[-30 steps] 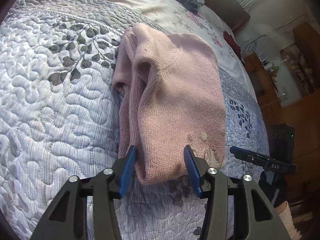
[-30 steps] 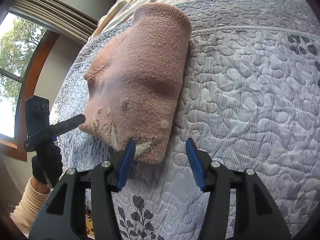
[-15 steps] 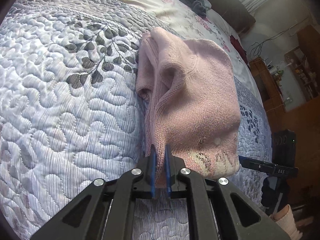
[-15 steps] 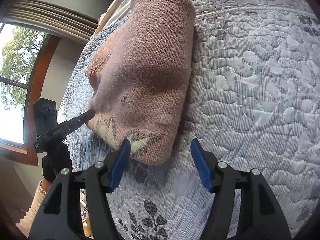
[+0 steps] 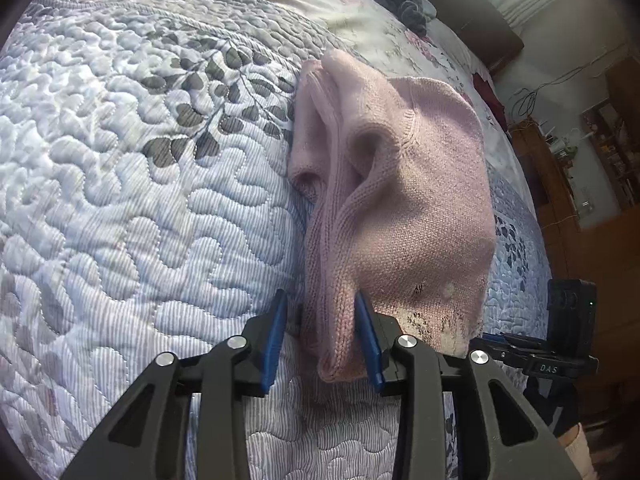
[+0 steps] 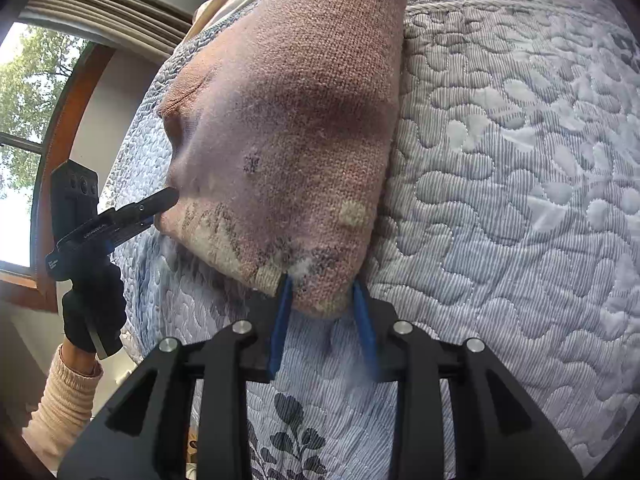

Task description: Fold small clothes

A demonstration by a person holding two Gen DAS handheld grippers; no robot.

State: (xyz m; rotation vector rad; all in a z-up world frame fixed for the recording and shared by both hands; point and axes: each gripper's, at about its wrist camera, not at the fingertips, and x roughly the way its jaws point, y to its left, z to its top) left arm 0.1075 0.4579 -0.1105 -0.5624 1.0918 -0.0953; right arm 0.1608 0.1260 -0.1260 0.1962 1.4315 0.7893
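From the left wrist, the pink sweater (image 5: pixel 404 200) lies folded on the quilt (image 5: pixel 140 200), near the bed's close edge. It is soft, bumpy knit, with thick rolls along its left side. The left gripper (image 5: pixel 322 340) has its 2 blue fingers (image 5: pixel 276 332) around the sweater's near left corner. The right finger touches the knit, but a small gap shows by the left one, so I cannot tell if it pinches.

From the right wrist, the right gripper (image 6: pixel 322 320) has its jaws partly apart around the other near corner, by a fuzzy cream pattern. I think both corners are being taken to lift the near end and fold it over.
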